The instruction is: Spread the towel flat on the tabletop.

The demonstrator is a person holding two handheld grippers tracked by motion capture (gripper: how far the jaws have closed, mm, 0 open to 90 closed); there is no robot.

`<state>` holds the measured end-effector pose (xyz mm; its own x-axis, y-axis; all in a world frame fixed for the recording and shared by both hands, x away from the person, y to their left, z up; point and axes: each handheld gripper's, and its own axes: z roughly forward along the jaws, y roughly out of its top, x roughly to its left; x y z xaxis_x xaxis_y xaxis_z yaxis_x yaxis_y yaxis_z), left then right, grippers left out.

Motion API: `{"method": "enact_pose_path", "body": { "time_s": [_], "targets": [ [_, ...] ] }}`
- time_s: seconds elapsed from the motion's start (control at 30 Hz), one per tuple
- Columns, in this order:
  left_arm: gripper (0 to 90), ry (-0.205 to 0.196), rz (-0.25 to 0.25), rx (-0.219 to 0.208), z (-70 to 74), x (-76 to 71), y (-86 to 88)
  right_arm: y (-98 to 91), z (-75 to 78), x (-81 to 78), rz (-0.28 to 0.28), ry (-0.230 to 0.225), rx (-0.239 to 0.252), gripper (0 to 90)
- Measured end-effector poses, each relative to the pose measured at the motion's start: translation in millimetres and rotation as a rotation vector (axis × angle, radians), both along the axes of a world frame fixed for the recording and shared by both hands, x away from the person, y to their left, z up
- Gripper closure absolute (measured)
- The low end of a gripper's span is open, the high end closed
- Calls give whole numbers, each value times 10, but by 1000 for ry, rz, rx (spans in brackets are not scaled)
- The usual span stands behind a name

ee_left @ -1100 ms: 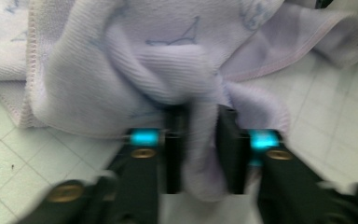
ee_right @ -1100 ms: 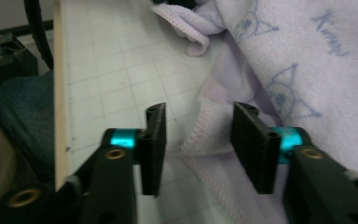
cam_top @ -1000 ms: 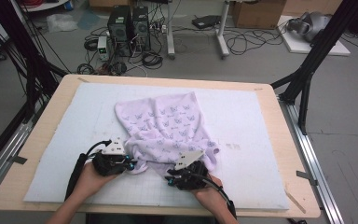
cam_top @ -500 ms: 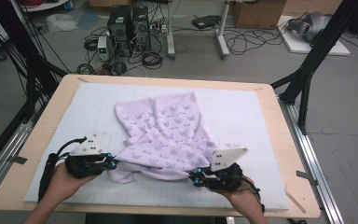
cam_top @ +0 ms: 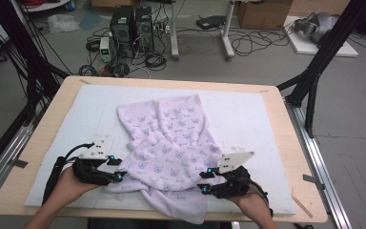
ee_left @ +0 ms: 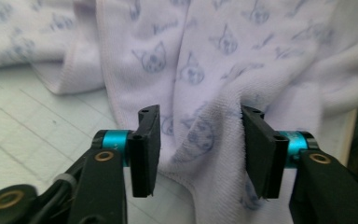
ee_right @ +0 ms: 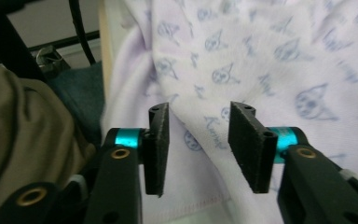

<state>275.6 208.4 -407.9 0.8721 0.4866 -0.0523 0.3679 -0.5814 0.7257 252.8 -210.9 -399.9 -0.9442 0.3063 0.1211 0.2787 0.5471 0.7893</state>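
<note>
Spreading towel (cam_top: 169, 148) on mat (cam_top: 248, 114). My left gripper (ee_left: 200, 140) and right gripper (ee_right: 199, 140) jaws just opening, half wide, near hem between pads, unpinched. Next: re-grip corners, pull flat.

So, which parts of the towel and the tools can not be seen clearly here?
- Towel: its near corner hangs over the table edge in the high view, underside hidden.
- Left tool: tips small and dark in the high view.
- Right tool: towel print behind is blurred in its own view.
</note>
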Motion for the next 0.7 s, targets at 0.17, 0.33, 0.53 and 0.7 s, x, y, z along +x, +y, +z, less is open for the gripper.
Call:
{"method": "enact_pose_path", "body": {
  "time_s": [0.17,0.33,0.53,0.7],
  "targets": [
    [655,30,-12,52,-238,71,-115,229,-261,51,18,25,-46,558],
    [777,-20,72,72,-241,130,-129,310,-298,-50,30,-27,-76,585],
    [741,-24,107,66,-197,275,-199,284,-328,-32,7,-51,-101,567],
    [583,8,76,63,-217,262,-148,329,-405,22,-4,-67,-150,650]
  ]
}}
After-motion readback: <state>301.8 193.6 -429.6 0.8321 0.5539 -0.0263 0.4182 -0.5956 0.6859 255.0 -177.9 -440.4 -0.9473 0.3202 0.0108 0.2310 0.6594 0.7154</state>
